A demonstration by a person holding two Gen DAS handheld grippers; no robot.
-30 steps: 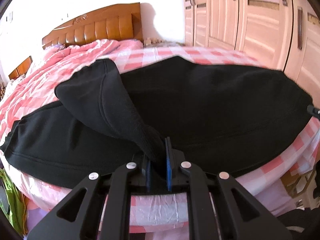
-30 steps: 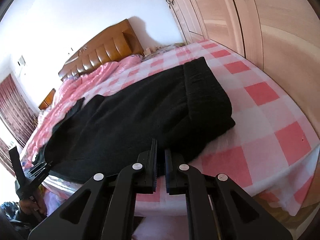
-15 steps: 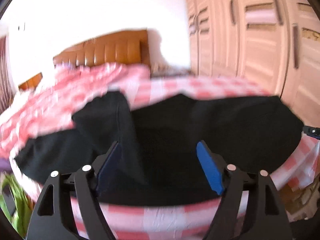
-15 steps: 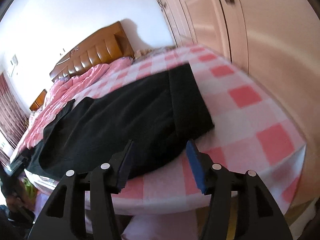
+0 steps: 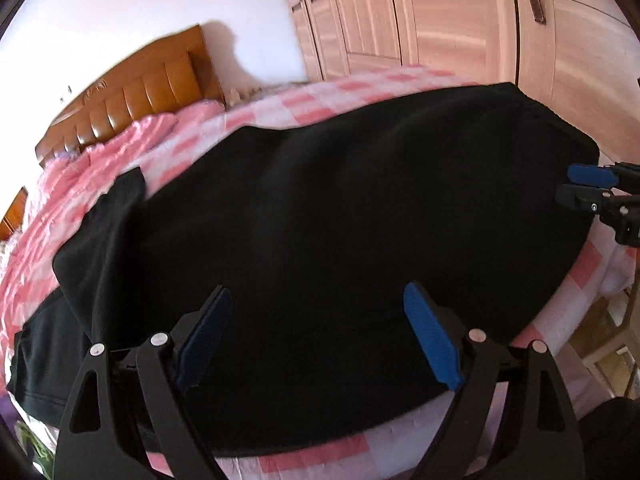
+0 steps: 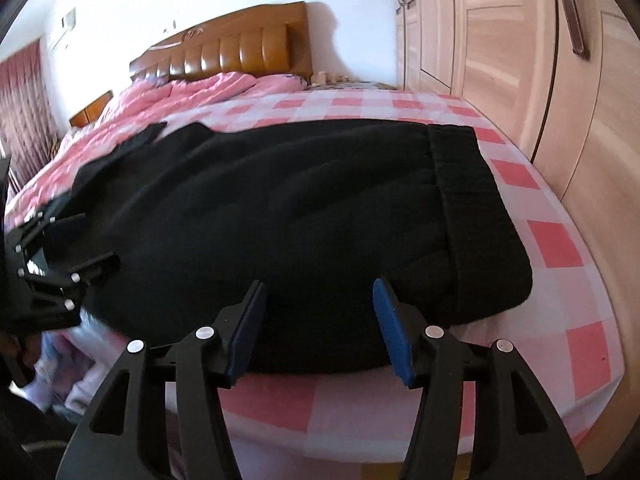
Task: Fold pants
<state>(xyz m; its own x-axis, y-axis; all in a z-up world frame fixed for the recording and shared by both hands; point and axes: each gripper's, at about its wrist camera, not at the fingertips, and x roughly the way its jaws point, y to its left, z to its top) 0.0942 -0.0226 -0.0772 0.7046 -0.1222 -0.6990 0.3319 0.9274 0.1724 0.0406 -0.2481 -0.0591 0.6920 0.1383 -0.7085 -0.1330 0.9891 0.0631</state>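
The black pants (image 5: pixel 340 208) lie spread across the foot of the bed, one leg laid over the other, with the waistband (image 6: pixel 472 196) at the right end. My left gripper (image 5: pixel 318 300) is open and empty, just above the near edge of the pants toward the leg end. My right gripper (image 6: pixel 318 288) is open and empty, over the near edge close to the waistband. Each gripper shows in the other's view: the right one (image 5: pixel 588 188) at the far right, the left one (image 6: pixel 60 256) at the far left.
The bed has a pink and white checked sheet (image 6: pixel 560 340), a rumpled pink quilt (image 6: pixel 192 92) and an orange-brown headboard (image 6: pixel 232 52). Wooden wardrobe doors (image 5: pixel 460 20) stand close along the right side. Floor clutter (image 5: pixel 608 356) lies below the bed's corner.
Both grippers have opened; the left one let go of the pant leg it held. The leg now lies flat on the pants. Both grippers have shifted over the near edge.
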